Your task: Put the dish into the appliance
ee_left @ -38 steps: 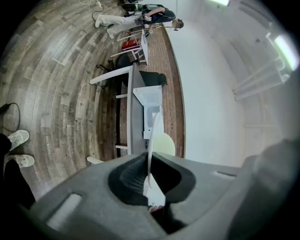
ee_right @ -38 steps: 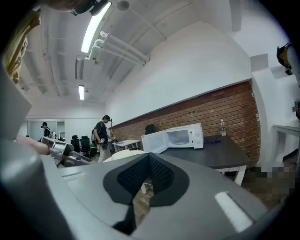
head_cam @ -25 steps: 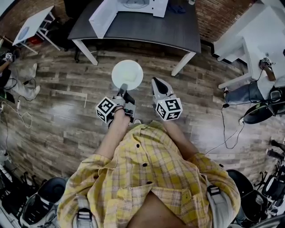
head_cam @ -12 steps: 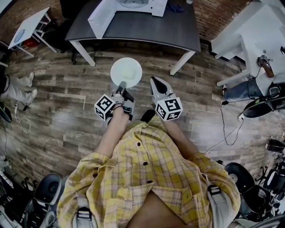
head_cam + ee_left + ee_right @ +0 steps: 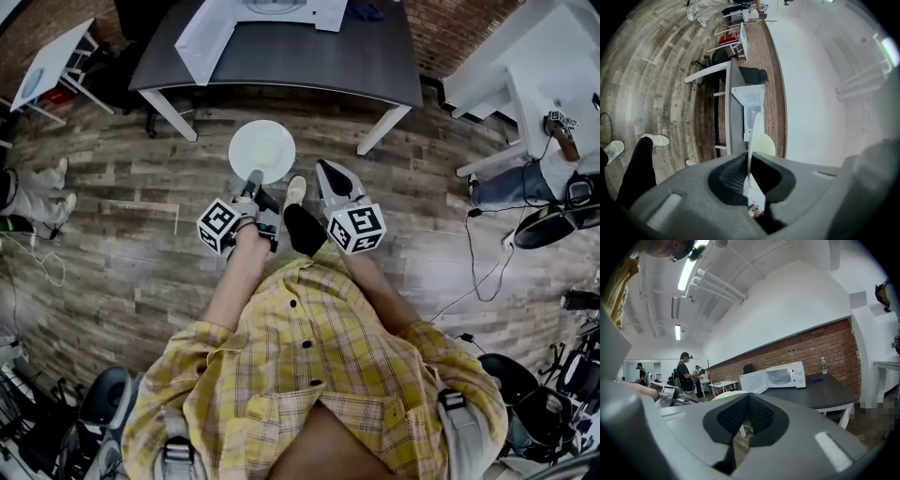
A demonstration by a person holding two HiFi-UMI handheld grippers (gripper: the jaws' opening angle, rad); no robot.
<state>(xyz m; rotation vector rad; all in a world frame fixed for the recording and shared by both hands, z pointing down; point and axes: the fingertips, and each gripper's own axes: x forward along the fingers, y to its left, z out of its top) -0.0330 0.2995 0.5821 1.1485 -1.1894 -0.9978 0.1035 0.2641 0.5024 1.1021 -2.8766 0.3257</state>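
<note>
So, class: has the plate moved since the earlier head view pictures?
Yes, slightly. The plate, gripped in the left claw, has edged forward towards the dark table, judged against the floor planks.

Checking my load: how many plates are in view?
1. The white plate is gripped at its rim in the left gripper, over the floor, short of the dark table. Others may be out of sight.

A shared lab-like workroom was suggested: a red brick wall [image 5: 806,345], a grey-brown wood-plank floor [image 5: 122,234], a dark grey white-legged table [image 5: 309,56] bearing a white open-doored microwave [image 5: 780,376], white side tables [image 5: 52,61] and loose black floor cables [image 5: 467,248] were seen.
</note>
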